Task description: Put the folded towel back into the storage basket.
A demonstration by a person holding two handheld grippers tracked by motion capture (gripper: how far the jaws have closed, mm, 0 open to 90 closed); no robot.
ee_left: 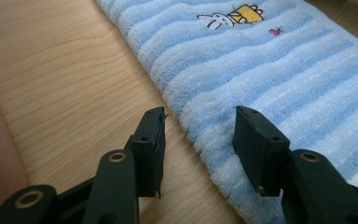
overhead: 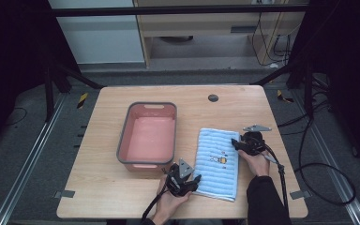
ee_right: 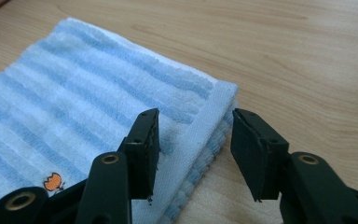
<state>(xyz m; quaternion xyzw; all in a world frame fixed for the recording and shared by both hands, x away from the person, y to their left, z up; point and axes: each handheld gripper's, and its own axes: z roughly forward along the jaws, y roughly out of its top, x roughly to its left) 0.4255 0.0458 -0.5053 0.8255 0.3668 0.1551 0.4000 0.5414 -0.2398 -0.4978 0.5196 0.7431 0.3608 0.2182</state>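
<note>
I work in a lab: my wooden worktop (overhead: 122,197) stands inside black metal frame bars (overhead: 178,10), with loose cables (overhead: 318,178) on the grey floor (overhead: 23,154).

Light wood bench (overhead: 122,192) sitting on grey carpet floor (overhead: 23,154), metal rails (overhead: 33,154) running along both sides. Black frame legs (overhead: 51,89) standing behind, yellow-black tape marks (overhead: 82,100) nearby. Cables (overhead: 323,173) trailing on the right. Pale wall panel (overhead: 98,33) and wooden cabinet (overhead: 206,23) showing at back.
</note>
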